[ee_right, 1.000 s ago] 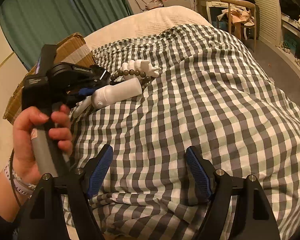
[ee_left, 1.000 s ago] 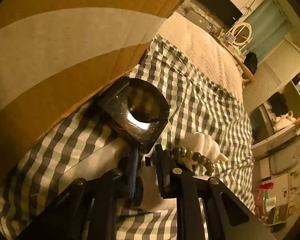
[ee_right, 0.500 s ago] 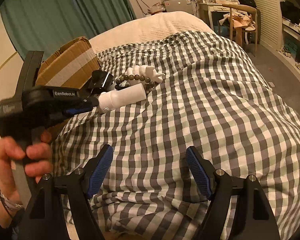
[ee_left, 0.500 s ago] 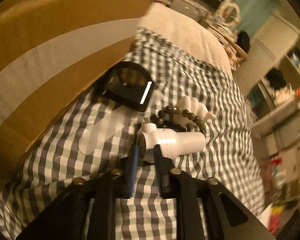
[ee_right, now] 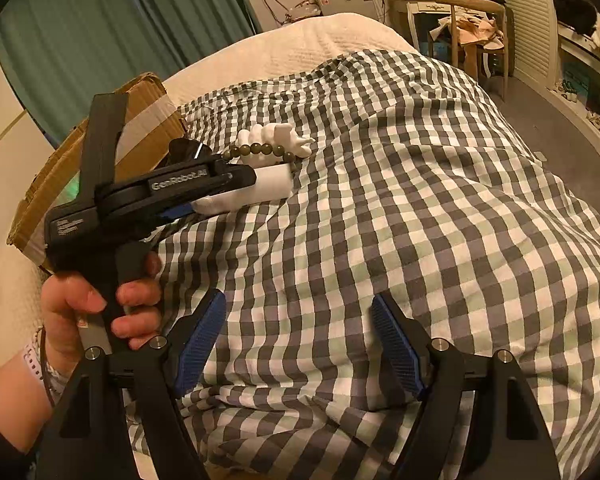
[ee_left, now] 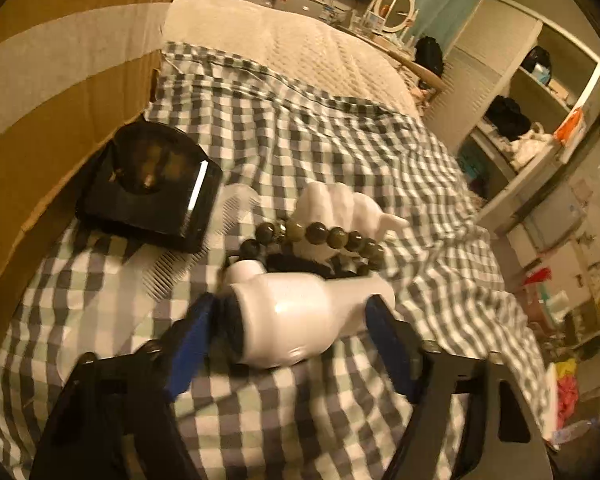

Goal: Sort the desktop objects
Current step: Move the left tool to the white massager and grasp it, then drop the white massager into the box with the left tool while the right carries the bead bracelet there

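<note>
A white bottle point(ee_left: 300, 320) lies on its side on the checked bedspread, its dark end to the left. My left gripper point(ee_left: 290, 344) is open, one blue pad on each side of the bottle, not clamped on it. Behind the bottle lie a dark bead bracelet point(ee_left: 328, 236) draped over a white shell ornament point(ee_left: 348, 204), a clear comb point(ee_left: 168, 272) and a black square box point(ee_left: 152, 184). In the right wrist view a hand holds the left gripper point(ee_right: 184, 210) at the bottle point(ee_right: 260, 188). My right gripper point(ee_right: 298, 344) hangs open over bare bedspread, holding nothing.
A large cardboard box point(ee_left: 60, 80) with a pale tape band stands hard against the left of the objects. The checked bedspread point(ee_right: 420, 200) spreads to the right. A desk and chair point(ee_right: 468, 20) and open shelves point(ee_left: 540, 100) stand beyond the bed.
My left gripper, shut before, has drawn back from the black box and opened wide around the white bottle. The right gripper has stayed open in place.
</note>
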`<state>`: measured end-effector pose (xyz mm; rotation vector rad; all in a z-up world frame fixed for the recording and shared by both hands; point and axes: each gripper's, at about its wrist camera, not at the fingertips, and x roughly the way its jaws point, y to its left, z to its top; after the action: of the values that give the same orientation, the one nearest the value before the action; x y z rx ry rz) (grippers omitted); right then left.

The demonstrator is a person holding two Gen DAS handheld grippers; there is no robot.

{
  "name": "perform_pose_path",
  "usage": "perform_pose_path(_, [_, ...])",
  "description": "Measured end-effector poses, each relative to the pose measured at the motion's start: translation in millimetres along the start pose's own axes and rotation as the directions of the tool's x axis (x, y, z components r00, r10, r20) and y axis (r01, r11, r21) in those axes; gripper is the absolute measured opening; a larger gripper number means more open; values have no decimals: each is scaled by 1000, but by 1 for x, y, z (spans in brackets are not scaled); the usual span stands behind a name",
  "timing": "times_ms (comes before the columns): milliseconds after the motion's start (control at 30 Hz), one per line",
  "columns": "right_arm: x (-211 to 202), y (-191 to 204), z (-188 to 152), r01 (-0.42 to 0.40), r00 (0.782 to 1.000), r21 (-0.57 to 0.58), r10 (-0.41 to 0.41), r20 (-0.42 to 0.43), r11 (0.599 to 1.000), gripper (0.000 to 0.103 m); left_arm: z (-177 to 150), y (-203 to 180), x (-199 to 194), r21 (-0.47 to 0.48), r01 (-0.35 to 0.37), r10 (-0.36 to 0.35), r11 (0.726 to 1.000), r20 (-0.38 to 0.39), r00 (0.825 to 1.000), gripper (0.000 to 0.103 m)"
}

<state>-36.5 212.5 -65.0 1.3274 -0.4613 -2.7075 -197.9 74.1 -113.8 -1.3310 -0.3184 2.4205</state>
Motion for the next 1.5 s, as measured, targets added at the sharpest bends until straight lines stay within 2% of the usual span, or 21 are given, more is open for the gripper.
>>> perform_pose_path(133, [-3, 0, 0, 1, 1000, 0, -1, 5, 1000, 75, -5, -7, -11, -5, 12, -12, 1000, -19, 1000, 62])
perform_pose_path(300, [-12, -4, 4, 12, 999, 5, -12, 31, 1000, 75, -10, -25, -32, 25, 6, -6, 1000, 9, 1000, 60])
perform_pose_path(400, [-17, -8, 6, 7, 999, 14, -8, 45, 1000, 75, -11, -27, -51, 55, -51, 49, 997, 25, 998, 58])
perform_pose_path(500, [-19, -10, 7, -1, 999, 15, 1, 51, 1000, 75, -6, -27, -75, 99, -152, 147, 983, 53, 988, 57])
perform_pose_path(533, [-19, -10, 6, -7, 999, 14, 6, 50, 1000, 75, -6, -22, -87, 87, -171, 166, 981, 56, 985, 57])
perform_pose_path(633, [-17, -10, 6, -14, 999, 13, 14, 40, 1000, 75, -16, -4, -110, 41, -161, 159, 986, 43, 986, 57])
perform_pose_path(733, [-17, -8, 13, -41, 997, 18, 40, 59, 999, 75, -24, 3, -125, 40, -211, 209, 977, 53, 976, 57])
perform_pose_path(833, [-14, 4, 33, -36, 996, -37, 39, 84, 999, 75, -24, 2, -135, 53, -232, 227, 971, 82, 970, 57])
perform_pose_path(967, [7, 20, 62, 11, 995, -132, 2, 104, 991, 75, -22, 1, -138, 59, -212, 205, 975, 114, 972, 57])
perform_pose_path(1167, [70, 24, 95, 25, 999, -170, -20, 30, 985, 74, -17, 11, -124, 19, -195, 194, 981, 68, 979, 57])
perform_pose_path(1267, [100, 20, 107, 10, 1000, -149, -13, -20, 989, 66, -14, 13, -119, 7, -192, 191, 981, 63, 980, 57])
perform_pose_path(1300, [108, 22, 108, 21, 999, -153, -26, -34, 988, 55, -13, 13, -118, 6, -192, 191, 981, 68, 979, 57])
perform_pose_path(1333, [113, 24, 108, 27, 998, -160, -35, -43, 987, 35, -12, 13, -118, 10, -198, 196, 980, 75, 978, 57])
perform_pose_path(1400, [116, 34, 103, 46, 997, -199, -57, -46, 979, 11, -11, 12, -115, 18, -215, 213, 976, 85, 973, 57])
perform_pose_path(1500, [99, 44, 96, 31, 999, -236, -34, -7, 971, 11, -9, 12, -112, 28, -214, 211, 976, 91, 973, 57])
